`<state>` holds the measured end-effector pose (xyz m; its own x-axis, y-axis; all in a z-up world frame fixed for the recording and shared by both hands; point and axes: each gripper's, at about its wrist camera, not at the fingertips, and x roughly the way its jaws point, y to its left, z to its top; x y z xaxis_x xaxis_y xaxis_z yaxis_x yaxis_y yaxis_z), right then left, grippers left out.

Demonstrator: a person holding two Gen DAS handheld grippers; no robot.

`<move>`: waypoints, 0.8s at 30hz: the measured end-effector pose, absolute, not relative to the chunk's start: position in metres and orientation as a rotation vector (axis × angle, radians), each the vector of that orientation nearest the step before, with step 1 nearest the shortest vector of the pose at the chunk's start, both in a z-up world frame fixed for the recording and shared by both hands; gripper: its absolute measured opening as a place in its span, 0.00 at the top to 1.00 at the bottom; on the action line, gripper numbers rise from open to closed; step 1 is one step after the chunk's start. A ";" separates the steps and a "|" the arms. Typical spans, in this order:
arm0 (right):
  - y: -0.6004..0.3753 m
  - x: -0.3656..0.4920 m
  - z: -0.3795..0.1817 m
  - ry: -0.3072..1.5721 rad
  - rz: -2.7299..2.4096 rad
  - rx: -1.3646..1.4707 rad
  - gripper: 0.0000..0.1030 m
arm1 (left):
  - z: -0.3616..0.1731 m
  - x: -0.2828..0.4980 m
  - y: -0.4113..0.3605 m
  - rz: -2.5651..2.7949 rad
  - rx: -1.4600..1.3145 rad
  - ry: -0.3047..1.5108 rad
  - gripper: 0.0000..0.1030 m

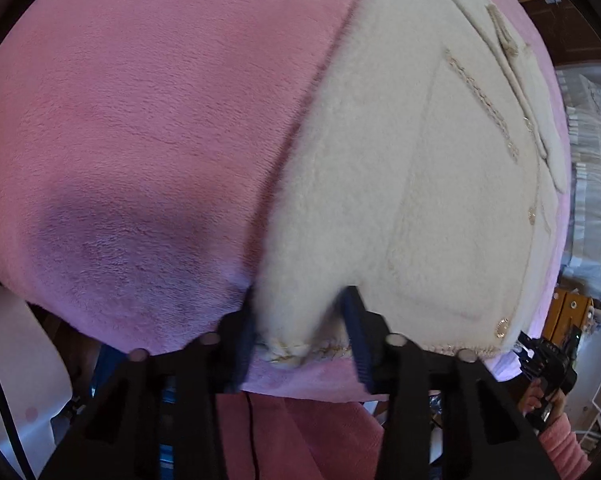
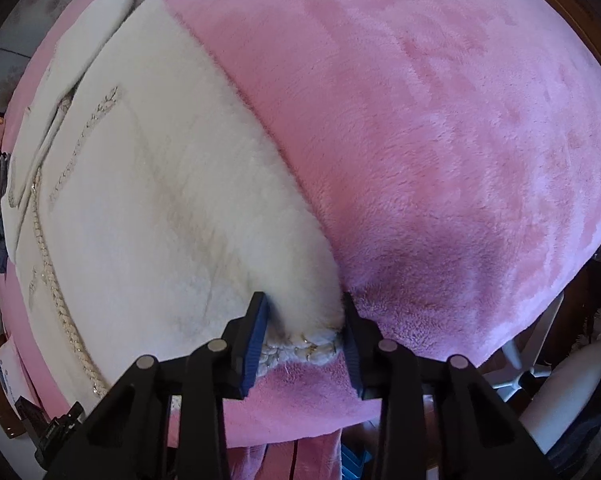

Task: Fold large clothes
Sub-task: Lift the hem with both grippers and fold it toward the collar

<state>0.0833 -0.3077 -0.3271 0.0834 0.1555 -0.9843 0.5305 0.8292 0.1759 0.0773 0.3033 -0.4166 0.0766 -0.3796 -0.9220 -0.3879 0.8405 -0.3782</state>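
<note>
the left gripper point(image 1: 300, 332) has its two blue-padded fingers pinched in on the near left corner of the cream fleece jacket point(image 1: 400, 200), the fabric bunched up between the pads right at the braided hem point(image 1: 300, 354). taking it at the very corner looks deliberate to me: that is where a lift would carry the whole side panel cleanly instead of dragging a loose middle.

the jacket itself lies flat, front up, on the pink plush blanket point(image 1: 140, 120), hem towards the person at the blanket's near edge and its buttons point(image 1: 501, 326) running up the middle. spread out like that, it gives both tools a straight edge to work from.

further right, the right gripper point(image 2: 305, 334) is clamped on the opposite hem corner, the jacket point(image 2: 160, 200) puckered between its pads and the gold-flecked braid point(image 2: 300, 350) stretched across the gap. the pink blanket point(image 2: 440, 120) fills everything beyond that side.

with both bottom corners held, i'd judge the fold is only about to start, most likely by carrying the hem up towards the collar. the pile is thick and slippery-looking, so a shallow bite could slide off once the weight hangs.
</note>
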 end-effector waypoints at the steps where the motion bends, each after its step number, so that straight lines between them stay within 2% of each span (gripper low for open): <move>1: -0.300 0.084 -0.325 1.490 -0.309 0.553 0.73 | -0.415 0.077 0.303 0.018 -0.633 1.532 0.76; 2: -0.295 0.086 -0.323 1.493 -0.307 0.531 0.76 | -0.411 0.076 0.299 0.028 -0.625 1.533 0.81; 5: -0.279 0.090 -0.312 1.484 -0.294 0.505 0.80 | -0.397 0.084 0.288 0.043 -0.590 1.532 0.87; 8: -0.261 0.090 -0.299 1.447 -0.238 0.549 0.85 | -0.377 0.091 0.266 0.031 -0.536 1.509 0.87; 14: -0.214 0.107 -0.276 1.369 -0.049 0.658 0.86 | -0.335 0.098 0.216 0.012 -0.516 1.429 0.88; 17: -0.197 0.121 -0.261 1.288 0.067 0.783 0.86 | -0.306 0.110 0.191 0.015 -0.546 1.337 0.88; 21: -0.174 0.143 -0.228 1.175 0.154 0.789 0.86 | -0.265 0.131 0.160 0.048 -0.466 1.224 0.88; 24: -0.179 0.162 -0.208 1.117 0.193 0.792 0.86 | -0.238 0.147 0.163 0.055 -0.583 1.140 0.88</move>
<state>0.1621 -0.1792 -0.2076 0.4537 0.5134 -0.7285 0.2389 0.7174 0.6544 0.1468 0.1632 -0.2376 0.4330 -0.2480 -0.8666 -0.3305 0.8508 -0.4086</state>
